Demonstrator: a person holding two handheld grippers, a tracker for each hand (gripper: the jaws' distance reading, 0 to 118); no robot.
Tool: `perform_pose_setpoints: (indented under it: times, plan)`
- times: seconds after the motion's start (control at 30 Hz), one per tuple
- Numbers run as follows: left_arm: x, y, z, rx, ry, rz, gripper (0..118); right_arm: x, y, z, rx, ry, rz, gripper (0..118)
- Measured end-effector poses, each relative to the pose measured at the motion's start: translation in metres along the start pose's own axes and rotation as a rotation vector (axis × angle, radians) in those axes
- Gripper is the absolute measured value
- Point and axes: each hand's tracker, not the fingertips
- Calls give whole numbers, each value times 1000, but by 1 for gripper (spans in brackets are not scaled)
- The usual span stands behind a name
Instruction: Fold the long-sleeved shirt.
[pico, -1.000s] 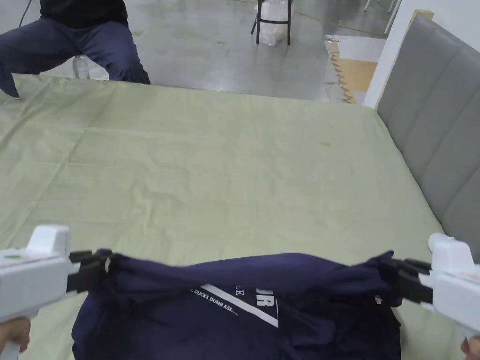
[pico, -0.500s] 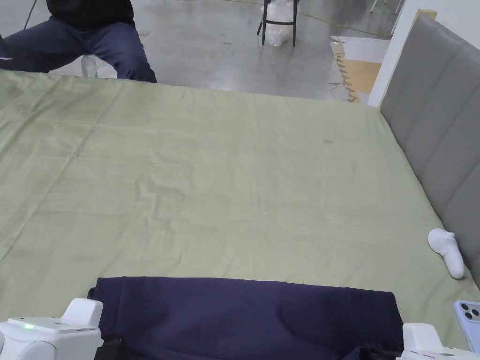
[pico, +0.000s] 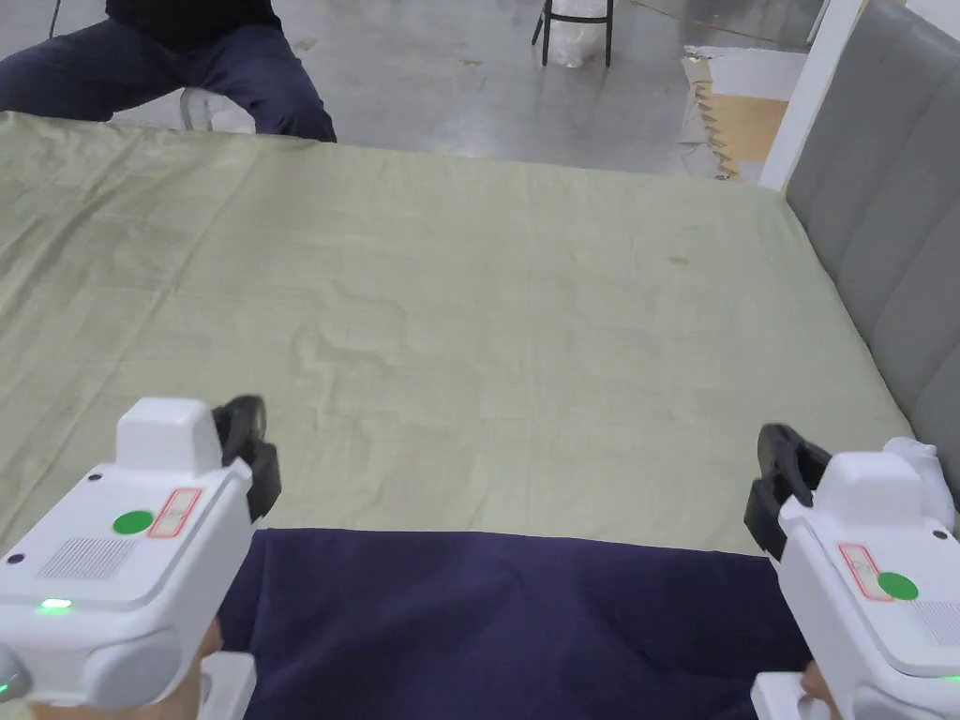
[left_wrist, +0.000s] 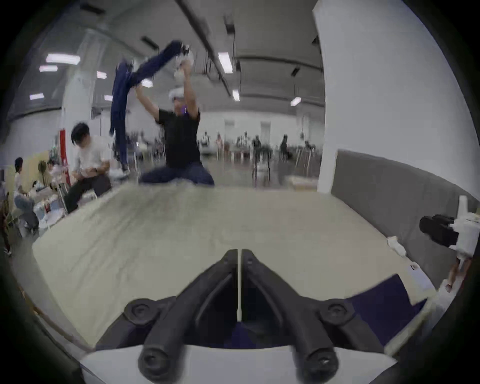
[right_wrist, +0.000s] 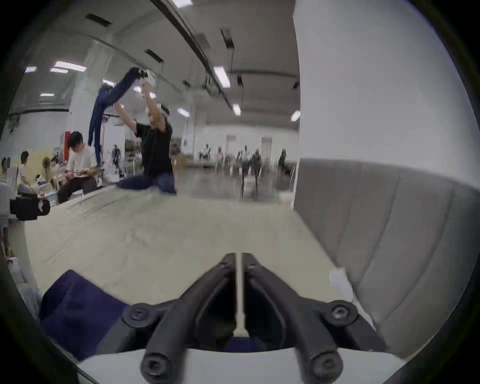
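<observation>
The dark blue long-sleeved shirt (pico: 506, 619) lies flat in a folded band on the green sheet (pico: 487, 309), at the near edge. My left gripper (pico: 246, 422) hovers over its left end and my right gripper (pico: 783, 450) over its right end. In the left gripper view the black jaws (left_wrist: 239, 253) stand together with nothing between them, and the shirt (left_wrist: 376, 306) lies below to the right. The right gripper view shows the same for its jaws (right_wrist: 239, 256), with the shirt (right_wrist: 75, 306) at lower left. Both grippers are clear of the cloth.
A grey padded headboard (pico: 891, 187) runs along the right side. A white controller (pico: 928, 455) lies by it, partly behind my right gripper. A person (pico: 187, 75) sits at the far edge; in the left gripper view that person (left_wrist: 181, 130) holds up a dark garment. A stool (pico: 577, 28) stands beyond.
A second ago both grippers were shut on the shirt's raised ends. The shirt has since been laid flat and let go, and both grippers have risen above it.
</observation>
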Motion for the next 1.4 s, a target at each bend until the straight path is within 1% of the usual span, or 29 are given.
perform_pose_setpoints:
  times: [0.1,0.2,0.23,0.27,0.3,0.33,0.37,0.4,0.43,0.47,0.53,0.57,0.67,0.77,0.83,0.87,0.9,0.93,0.97,1.0,1.03,1.07,1.1,1.13,1.17,1.2,1.27,1.33,1.4]
  plan:
    - [-3,10,-8,-39,-75,38,4,-12,12,-6,6,17,-21,0]
    - [-19,10,-12,-62,-74,40,7,-14,17,-7,7,46,-35,0]
    - [-30,7,-15,-94,-117,81,19,-17,18,-7,10,57,-42,0]
    - [-44,7,-21,-167,-186,118,38,-18,18,-5,10,62,-35,0]
    - [-63,1,-29,-232,-252,164,64,-18,18,-4,11,68,-31,0]
    - [-80,-6,-37,-286,-303,226,64,-18,18,-2,11,81,-30,0]
    - [-99,-16,-46,-364,-350,273,71,-19,18,-1,11,97,-28,0]
    - [-113,-24,-52,-422,-390,314,89,-20,17,1,14,100,-24,0]
    - [-129,-33,-61,-485,-390,326,102,-21,16,2,16,103,-18,0]
    - [-143,-44,-66,-527,-372,329,107,-23,16,2,18,105,-10,0]
    - [-162,-61,-76,-603,-377,336,109,-26,15,4,22,106,-2,0]
    - [-173,-73,-83,-672,-391,353,109,-27,15,4,25,110,-2,0]
    - [-190,-109,-108,-842,-449,505,109,-34,14,-1,19,121,3,0]
    - [-195,-152,-130,-988,-560,636,108,-40,13,-3,11,131,9,0]
    - [-195,-168,-124,-1028,-567,731,112,-41,14,-3,4,135,13,0]
    - [-198,-162,-127,-832,-675,816,111,-41,14,-3,3,138,11,0]
    - [-195,-162,-132,-823,-704,906,107,-41,14,-2,2,141,9,0]
    - [-185,-167,-135,-958,-708,934,101,-41,14,-2,0,141,5,0]
    - [-172,-171,-135,-1000,-742,906,92,-41,14,-2,-2,142,2,0]
    - [-161,-171,-133,-940,-760,776,80,-41,14,-2,-5,144,1,0]
    - [-152,-170,-132,-930,-777,724,65,-40,13,-3,-7,144,3,0]
    - [-139,-169,-139,-983,-758,719,37,-40,13,-3,-10,139,6,0]
    - [-132,-171,-143,-1025,-701,705,18,-40,11,-3,-12,138,6,0]
    - [-130,-173,-144,-1037,-637,656,18,-40,10,-4,-17,137,5,0]
    - [-134,-173,-141,-1007,-649,658,18,-39,8,-6,-28,137,-1,0]
    - [-140,-165,-141,-977,-713,709,18,-38,7,-7,-35,136,-5,0]
    - [-152,-148,-135,-934,-674,658,17,-37,4,-7,-41,136,-6,0]
    - [-174,-129,-131,-898,-708,681,17,-36,2,-12,-50,136,-10,0]
    - [-201,-100,-128,-839,-640,631,17,-36,1,-16,-59,140,-15,0]
